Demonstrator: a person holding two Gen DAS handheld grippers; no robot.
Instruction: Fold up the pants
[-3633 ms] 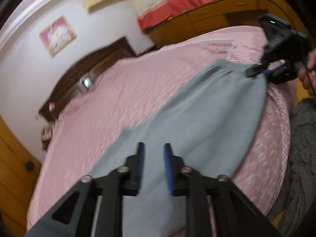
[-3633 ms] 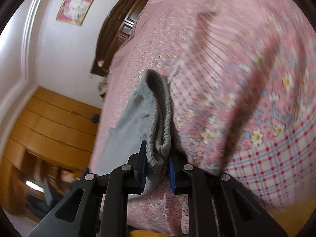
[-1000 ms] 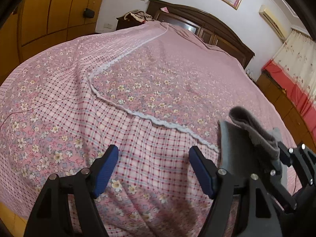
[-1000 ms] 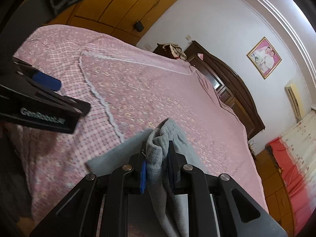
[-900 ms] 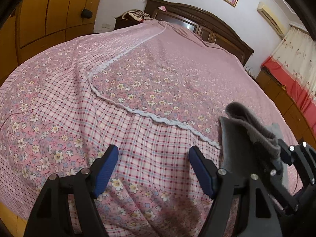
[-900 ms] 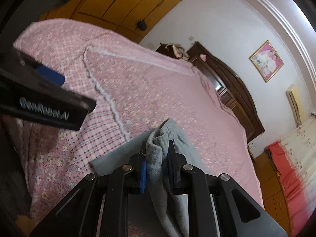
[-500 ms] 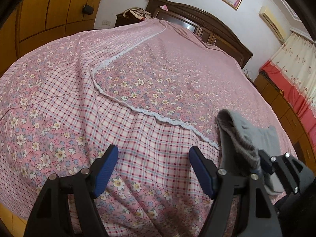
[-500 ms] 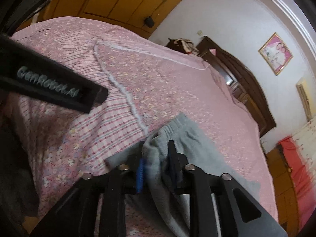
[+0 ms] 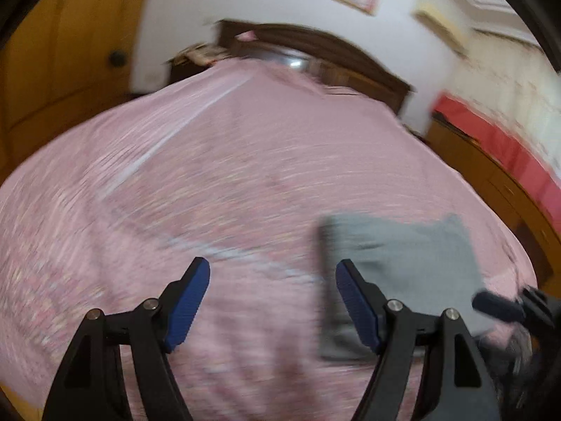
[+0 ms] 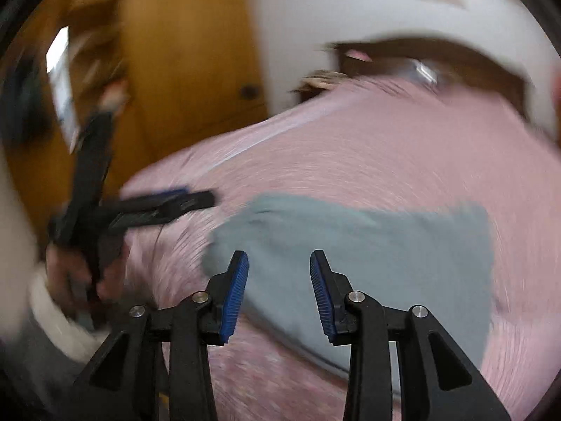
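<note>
The gray pants [image 10: 368, 256] now lie on their own as a folded, roughly square bundle on the pink bed [image 9: 228, 161], toward its near right part — a moment ago the right gripper [image 10: 278, 291] was clamped on the raised waistband, and that fabric has dropped flat. Its blue-padded jaws are opening, with nothing pinched between them; the pants sit just beyond the tips. The left gripper [image 9: 271, 301] has kept its jaws spread wide over bare bedspread, the pants just off its right fingertip. In the right wrist view the left gripper shows at the left, held in a hand [image 10: 66, 273] with a pale cuff. Both views are smeared with motion now, where before the bedspread's flowers and checks were sharp — the white lettering seen earlier on the gripper's side can no longer be read.
</note>
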